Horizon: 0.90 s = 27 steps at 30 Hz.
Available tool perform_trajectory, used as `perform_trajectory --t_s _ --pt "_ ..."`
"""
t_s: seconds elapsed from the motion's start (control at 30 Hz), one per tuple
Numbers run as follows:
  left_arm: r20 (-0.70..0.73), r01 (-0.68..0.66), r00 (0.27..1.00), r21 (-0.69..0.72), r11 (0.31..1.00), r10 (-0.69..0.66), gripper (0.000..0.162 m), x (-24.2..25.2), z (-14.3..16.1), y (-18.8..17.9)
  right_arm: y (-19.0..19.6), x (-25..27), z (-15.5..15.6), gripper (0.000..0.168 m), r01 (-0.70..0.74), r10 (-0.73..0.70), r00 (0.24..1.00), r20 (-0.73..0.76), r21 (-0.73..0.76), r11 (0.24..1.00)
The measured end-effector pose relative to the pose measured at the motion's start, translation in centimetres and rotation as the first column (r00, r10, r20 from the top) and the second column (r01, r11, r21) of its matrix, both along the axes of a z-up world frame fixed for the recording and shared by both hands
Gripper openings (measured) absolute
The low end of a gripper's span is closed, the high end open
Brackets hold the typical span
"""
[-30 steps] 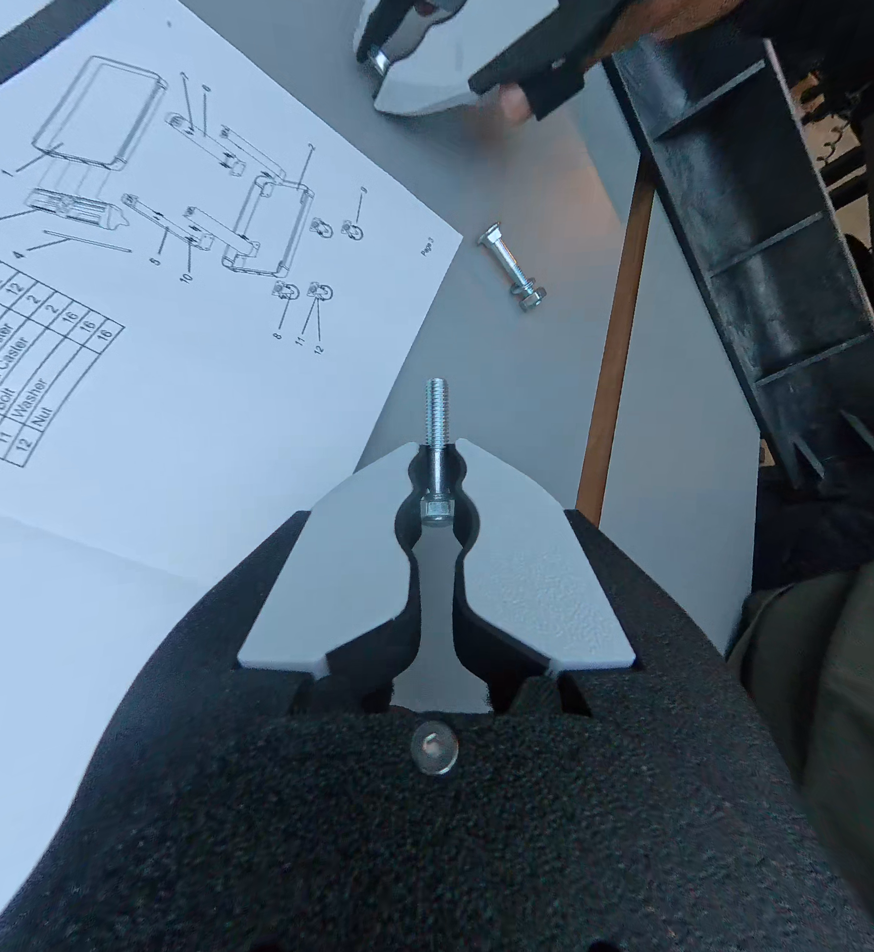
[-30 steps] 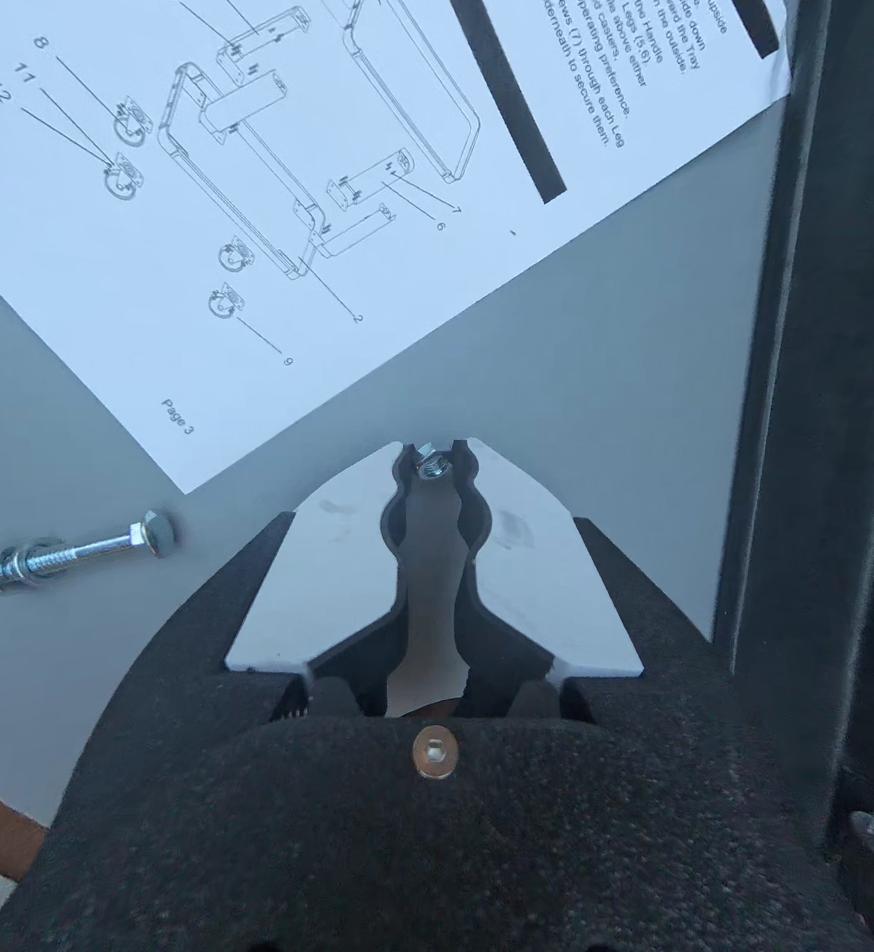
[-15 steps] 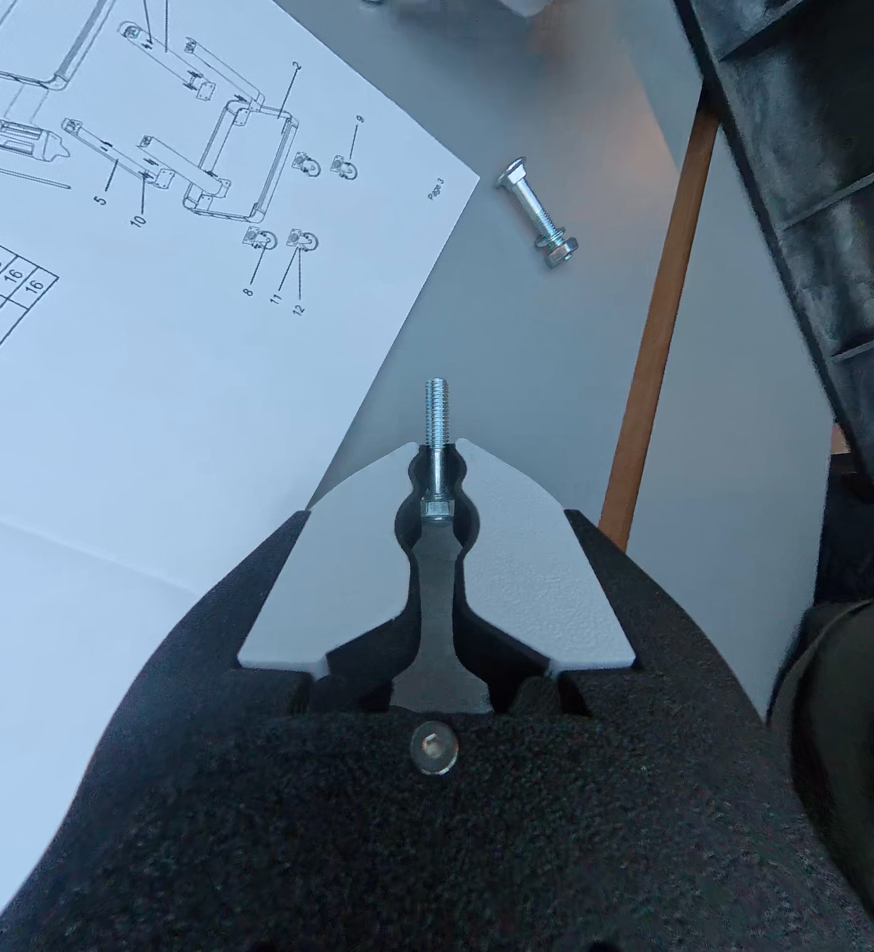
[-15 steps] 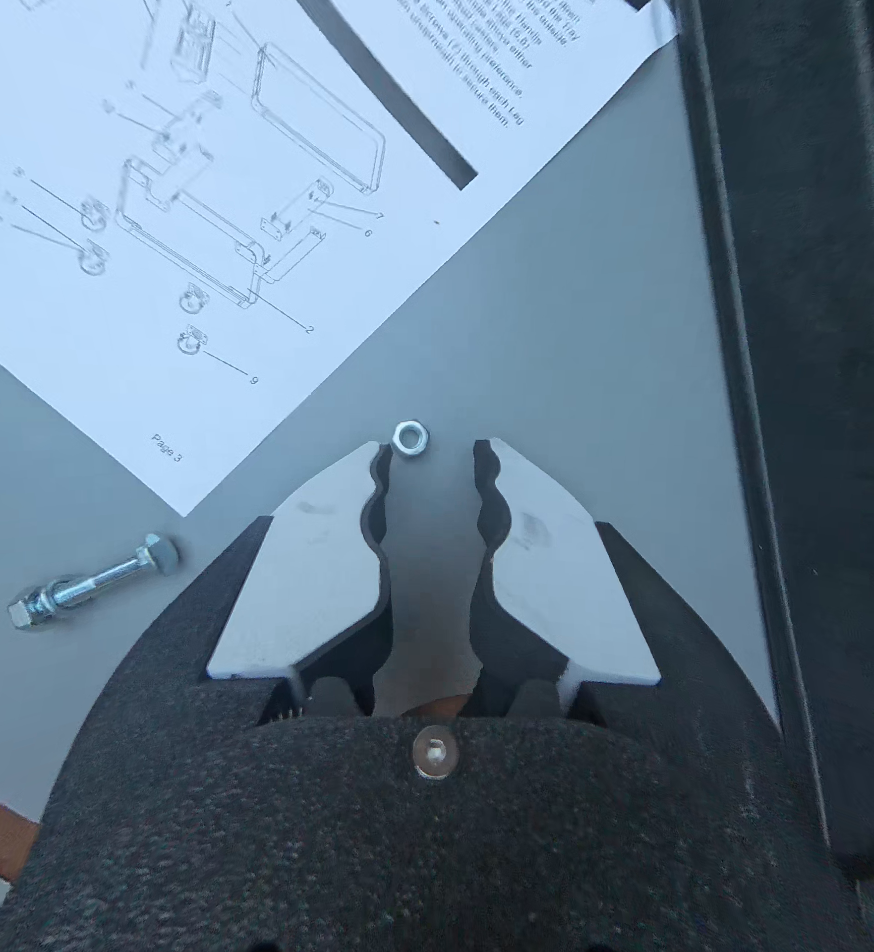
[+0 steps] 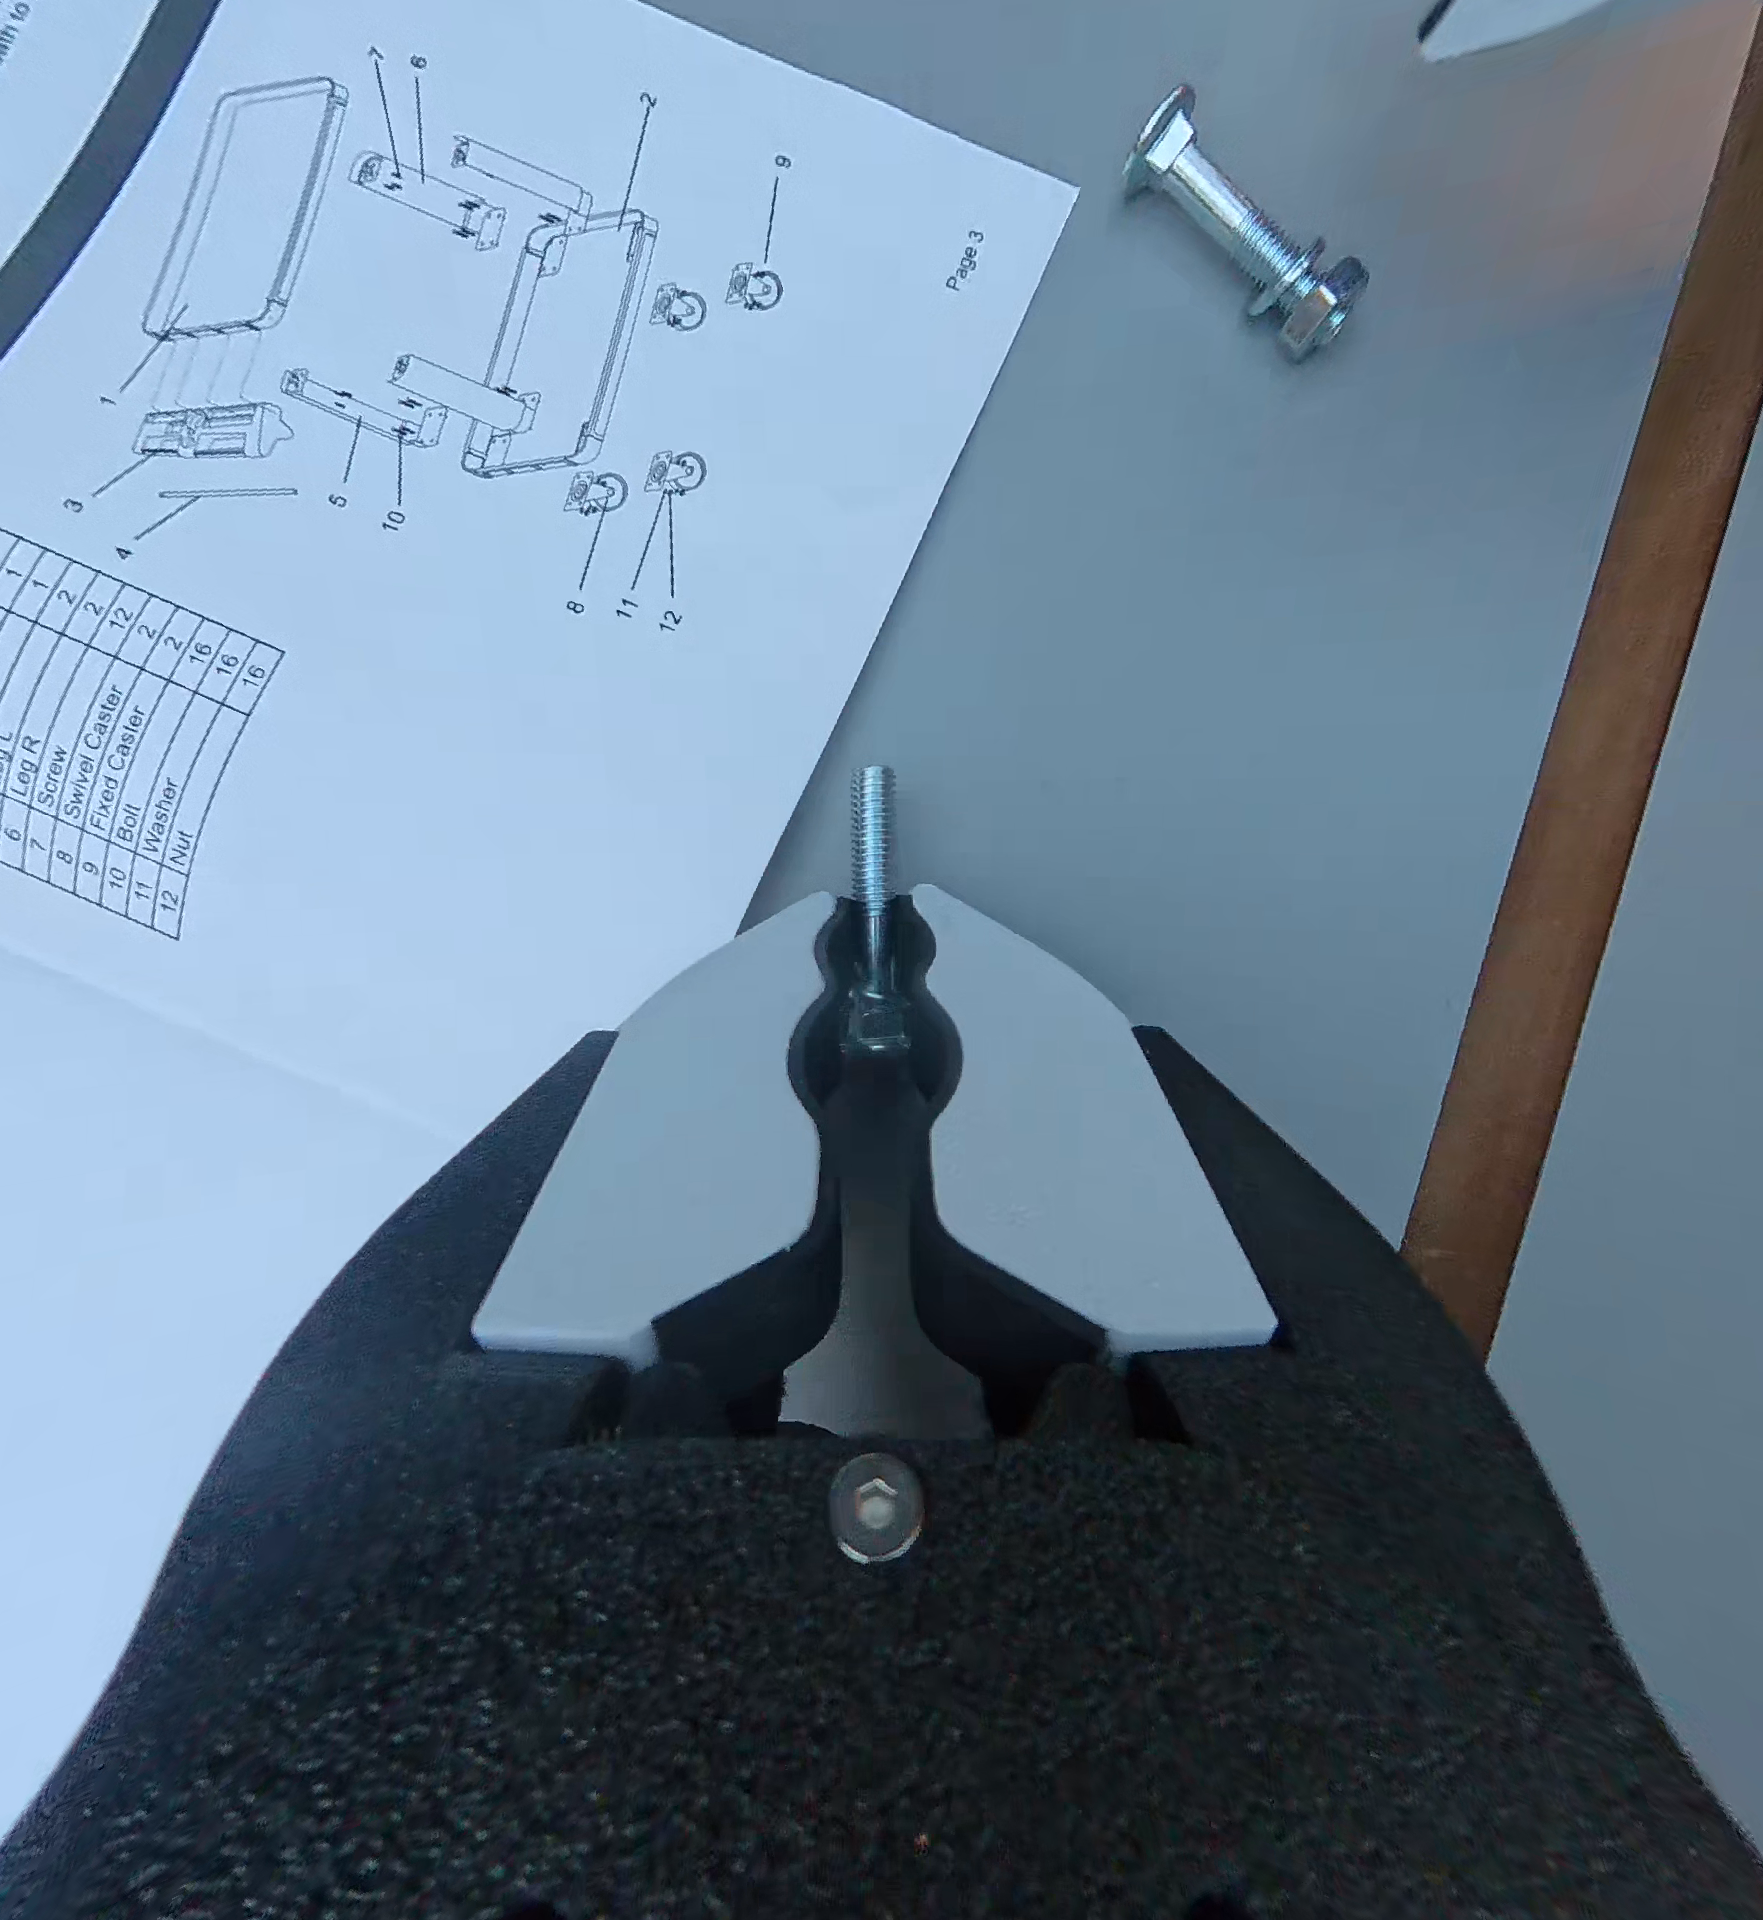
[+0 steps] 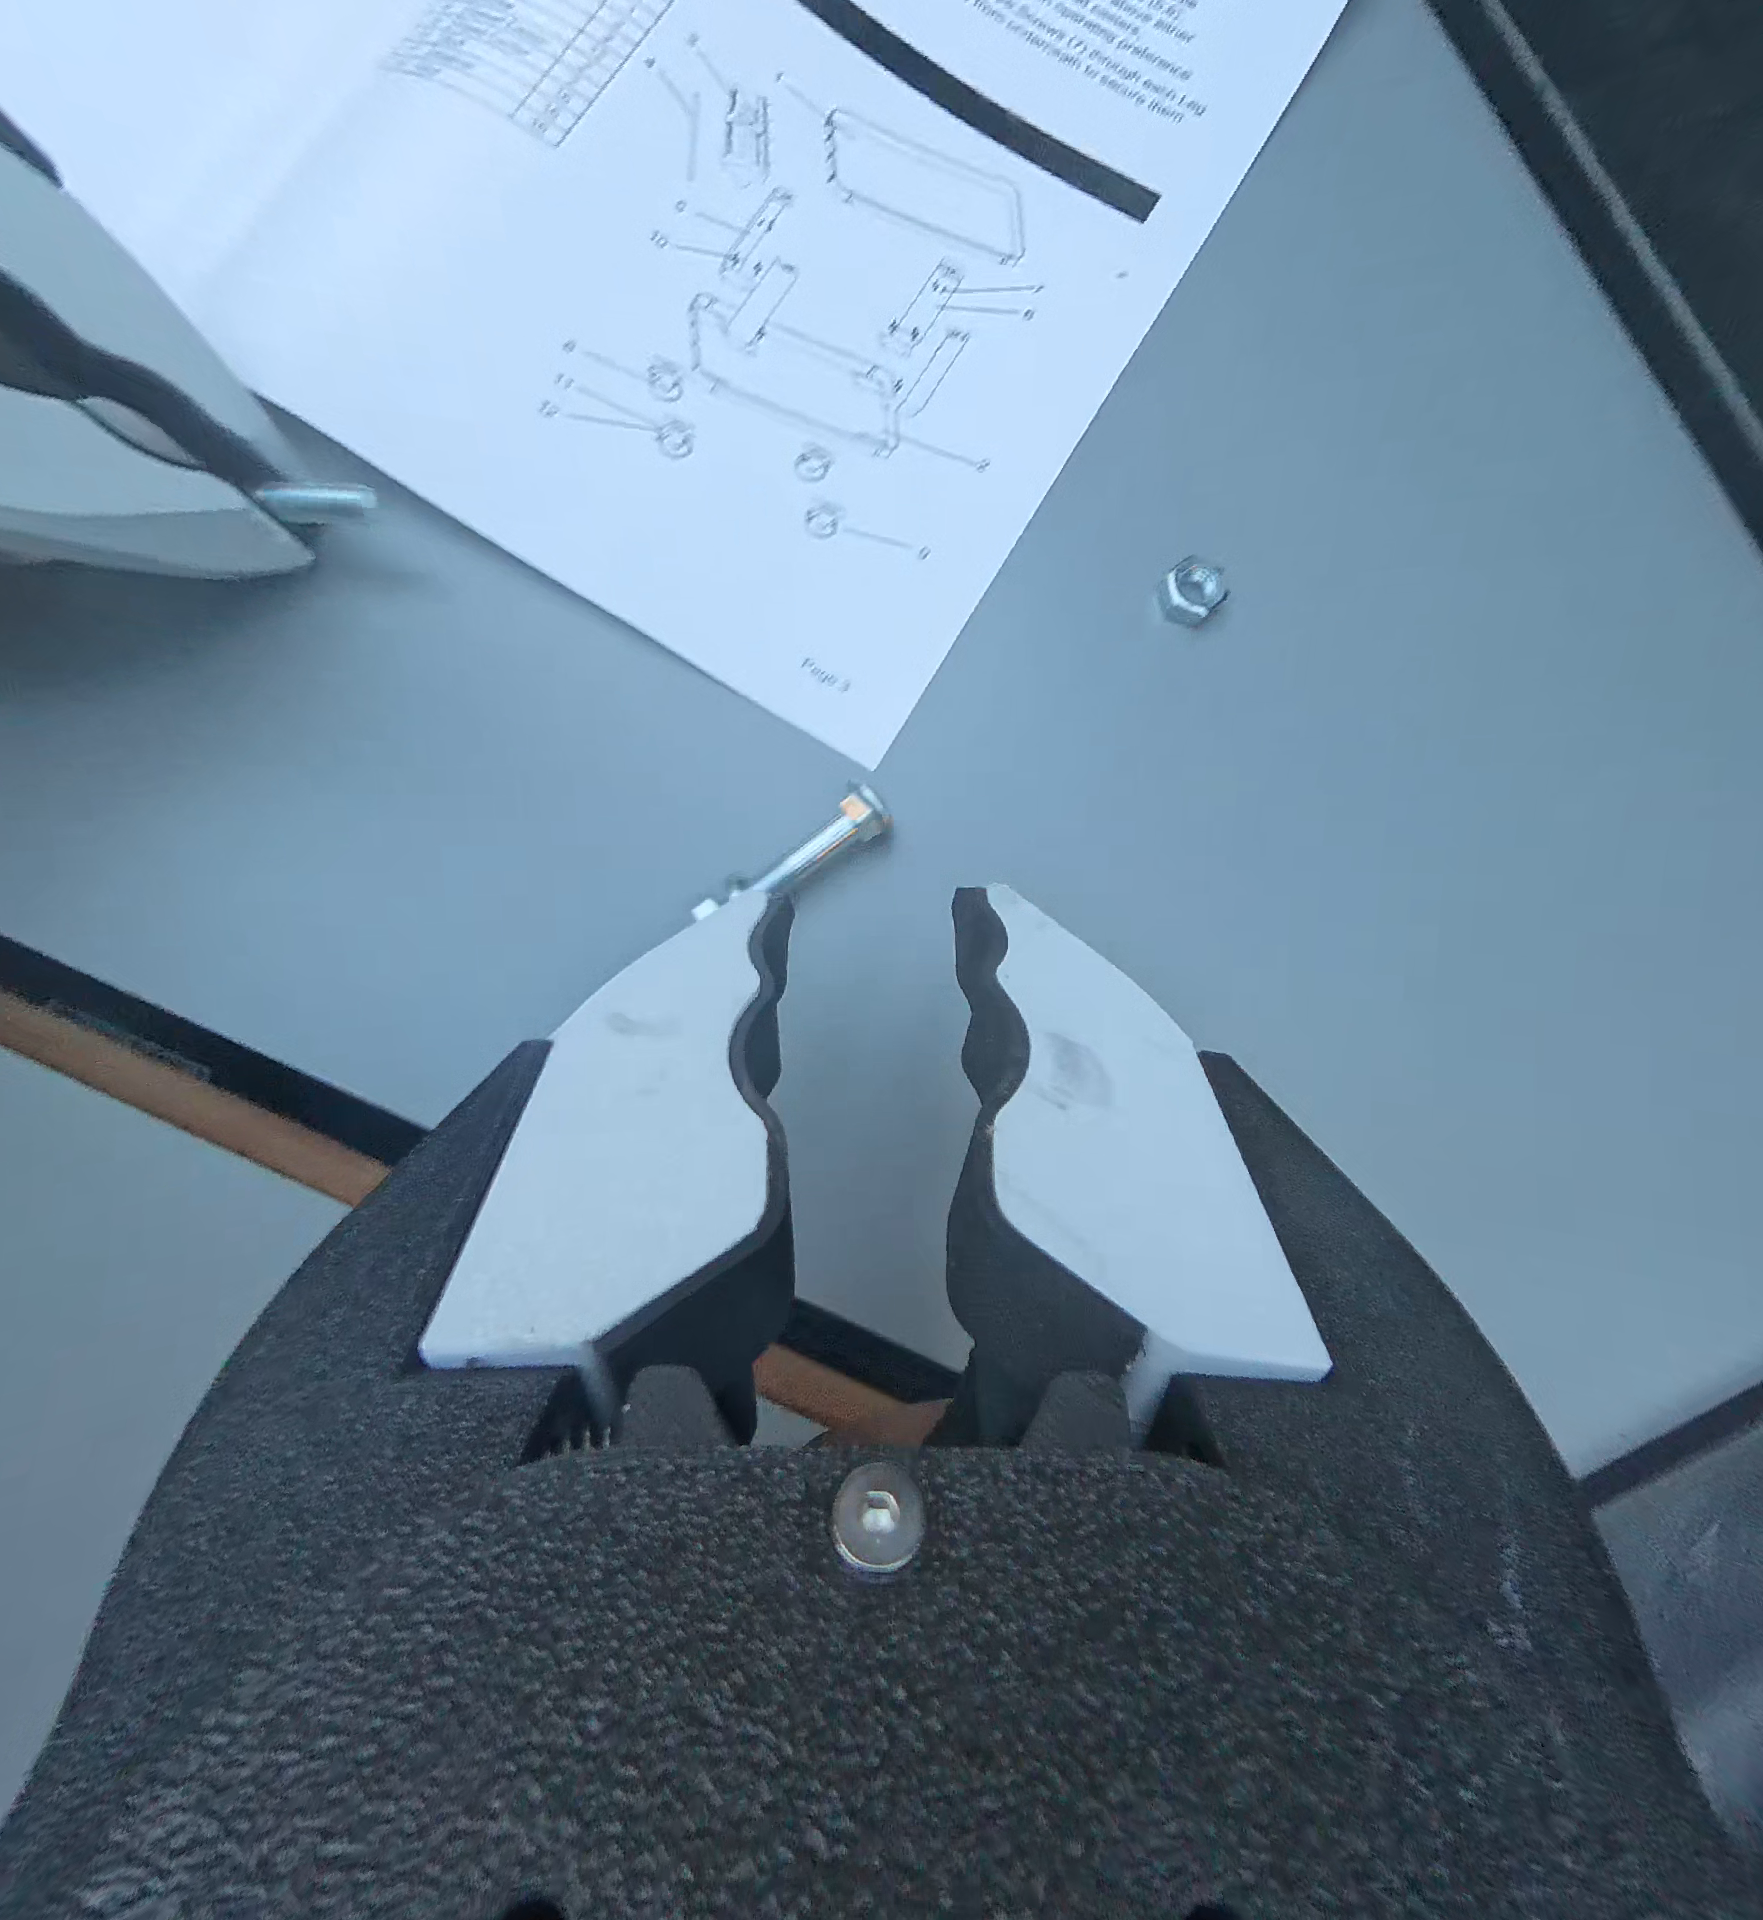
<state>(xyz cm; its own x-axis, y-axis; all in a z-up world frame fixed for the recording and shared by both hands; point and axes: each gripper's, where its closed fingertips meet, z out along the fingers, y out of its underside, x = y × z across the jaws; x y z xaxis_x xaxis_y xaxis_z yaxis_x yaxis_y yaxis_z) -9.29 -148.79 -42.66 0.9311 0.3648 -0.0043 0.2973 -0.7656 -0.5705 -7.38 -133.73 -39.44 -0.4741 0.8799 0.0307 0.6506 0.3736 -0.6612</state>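
My left gripper (image 5: 875, 891) is shut on a small silver bolt (image 5: 871, 831), its threaded end sticking out past the fingertips over the grey table (image 5: 1220, 727). It also shows at the left of the right wrist view (image 6: 274, 520), bolt tip out. My right gripper (image 6: 872, 899) is open and empty above the table. A second, larger bolt with washer and nut (image 5: 1246, 229) lies on the table; in the right wrist view this larger bolt (image 6: 820, 852) sits just beyond my left fingertip (image 6: 752, 914). A loose silver nut (image 6: 1191, 592) lies farther off to the right.
A white instruction sheet with line drawings (image 5: 389, 468) covers the table's left; it fills the far middle of the right wrist view (image 6: 648, 312). A wooden table edge (image 5: 1625, 623) runs along the right. A black plastic part (image 6: 1687, 260) stands at the right. The gap from one gripper's tips to the other's is roughly 15 cm.
My right gripper opened and let go of the nut, which now lies on the table, then drew back toward the larger bolt. My left gripper swung right with its bolt still held.
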Motion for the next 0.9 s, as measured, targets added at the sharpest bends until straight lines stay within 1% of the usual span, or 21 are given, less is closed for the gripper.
perform_trajectory --t_s 0.13,0.2,0.37,0.53,0.7,0.9 --pt "0.009 -0.023 1.0 0.001 1.0 0.023 0.013 -0.3 0.0 -0.2 -0.3 1.3 -0.4 0.035 0.025 -0.024 0.999 0.024 -0.026 0.999" --pt "0.017 -0.037 0.999 0.026 0.999 0.037 0.014 -0.3 0.4 -0.2 -0.4 1.6 -0.3 0.035 0.053 -0.052 0.998 0.03 -0.047 0.997" --pt "0.032 -0.102 0.995 0.113 0.988 0.099 0.015 -0.3 2.5 -0.4 -0.7 1.5 -1.0 0.038 0.171 -0.169 0.984 0.048 -0.025 0.985" --pt "0.07 -0.179 0.983 0.195 0.964 0.169 0.014 1.7 5.0 -1.4 -2.0 0.9 -2.3 0.046 0.224 -0.226 0.973 0.041 0.042 0.974" --pt "0.09 -0.204 0.978 0.242 0.949 0.188 0.014 4.6 6.5 -2.2 -1.9 1.5 -2.9 0.04 0.304 -0.304 0.953 -0.016 0.082 0.949" --pt "0.159 -0.261 0.962 0.297 0.918 0.222 0.013 7.3 6.8 -2.0 -2.0 1.2 -2.7 0.033 0.339 -0.325 0.938 -0.125 0.122 0.933"
